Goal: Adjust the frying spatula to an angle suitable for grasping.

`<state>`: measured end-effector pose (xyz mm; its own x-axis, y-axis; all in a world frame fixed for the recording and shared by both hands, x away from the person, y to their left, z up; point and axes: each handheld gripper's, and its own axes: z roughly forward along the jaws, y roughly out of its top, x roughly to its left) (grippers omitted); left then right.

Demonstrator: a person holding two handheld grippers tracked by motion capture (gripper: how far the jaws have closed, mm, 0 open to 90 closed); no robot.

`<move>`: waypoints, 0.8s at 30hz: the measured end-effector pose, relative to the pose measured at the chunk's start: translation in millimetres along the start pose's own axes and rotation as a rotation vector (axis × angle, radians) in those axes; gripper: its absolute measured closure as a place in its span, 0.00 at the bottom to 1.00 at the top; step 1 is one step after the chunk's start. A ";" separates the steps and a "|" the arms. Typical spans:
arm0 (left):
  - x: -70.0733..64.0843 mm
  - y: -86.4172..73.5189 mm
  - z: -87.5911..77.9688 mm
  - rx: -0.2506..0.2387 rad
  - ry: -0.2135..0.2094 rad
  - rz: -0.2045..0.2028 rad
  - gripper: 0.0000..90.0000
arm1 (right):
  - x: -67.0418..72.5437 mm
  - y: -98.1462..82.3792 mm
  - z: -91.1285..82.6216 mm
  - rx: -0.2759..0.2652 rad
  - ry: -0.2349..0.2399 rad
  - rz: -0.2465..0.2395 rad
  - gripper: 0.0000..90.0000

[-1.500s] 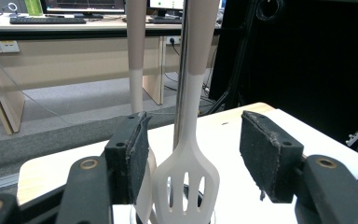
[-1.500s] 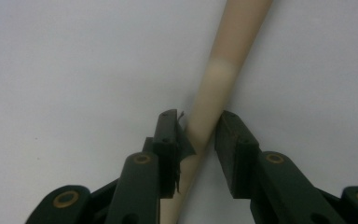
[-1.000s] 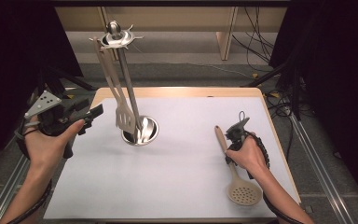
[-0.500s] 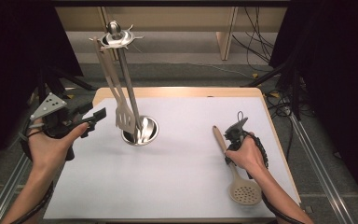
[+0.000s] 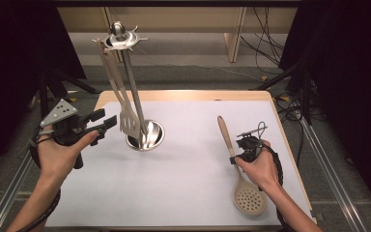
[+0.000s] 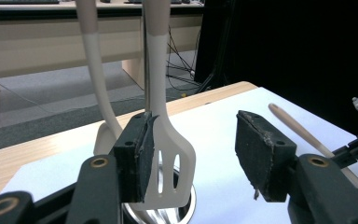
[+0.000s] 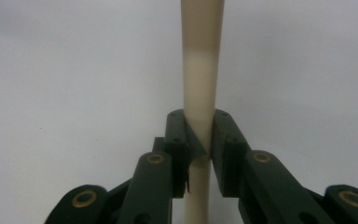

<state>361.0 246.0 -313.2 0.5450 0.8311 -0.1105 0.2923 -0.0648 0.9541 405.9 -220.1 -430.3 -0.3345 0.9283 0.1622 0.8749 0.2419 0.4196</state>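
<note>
Holding the skimmer (image 5: 241, 180) handle in my right fingers (image 5: 233, 159); hanging it on the rack (image 5: 134, 87) at ten o'clock remains. Left fingers (image 5: 107, 122) wide, closing slightly, empty.

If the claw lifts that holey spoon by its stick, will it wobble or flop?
Probably no flopping: the skimmer spoon looks stiff, its handle staying straight in the right claw. It might tip head-down, since the round holed head sits far from the grip. The smooth round handle could also twist or slip a little.
</note>
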 end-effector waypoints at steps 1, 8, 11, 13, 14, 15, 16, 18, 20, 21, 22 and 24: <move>-0.8 0.0 0.8 0.000 -0.002 0.004 0.51 | 0.5 -1.1 -1.6 -0.019 0.014 -0.003 0.88; -5.8 -2.6 6.8 0.005 -0.028 -0.008 0.52 | 0.1 -5.8 -10.9 -0.151 0.063 -0.063 0.87; -8.6 -3.8 10.1 0.000 -0.036 -0.007 0.52 | -0.5 -5.7 -15.6 -0.176 0.047 -0.069 0.87; -10.2 -4.1 12.0 0.002 -0.040 -0.005 0.52 | -0.4 -6.6 -17.6 -0.203 0.045 -0.081 0.87; -11.1 -4.3 13.0 0.005 -0.043 -0.005 0.52 | 0.9 -7.2 -18.3 -0.221 0.025 -0.076 0.88; -12.0 -4.3 14.0 0.008 -0.042 -0.003 0.52 | 1.1 -7.6 -19.9 -0.227 0.031 -0.075 0.87; -12.7 -4.3 15.0 0.011 -0.046 0.001 0.52 | 0.2 -7.4 -19.9 -0.252 0.033 -0.092 0.87; -14.9 -4.2 17.1 0.011 -0.050 0.003 0.52 | 0.9 -7.6 -22.0 -0.282 0.078 -0.081 0.88; -16.9 -3.9 19.1 0.013 -0.057 0.006 0.52 | 0.8 -7.3 -23.6 -0.293 0.064 -0.080 0.87; -18.0 -3.6 20.1 0.012 -0.059 0.007 0.52 | 2.1 -7.9 -24.9 -0.295 0.064 -0.057 0.88; -19.0 -3.3 21.0 0.015 -0.062 0.010 0.52 | 1.6 -8.2 -26.1 -0.299 0.085 -0.057 0.87; -21.4 -2.9 23.4 0.014 -0.068 0.012 0.52 | 0.6 -8.1 -26.2 -0.302 0.071 -0.065 0.87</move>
<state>366.8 215.5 -320.1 0.6007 0.7907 -0.1182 0.2964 -0.0829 0.9515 389.4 -228.9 -410.3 -0.4193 0.8891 0.1837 0.7106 0.1954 0.6760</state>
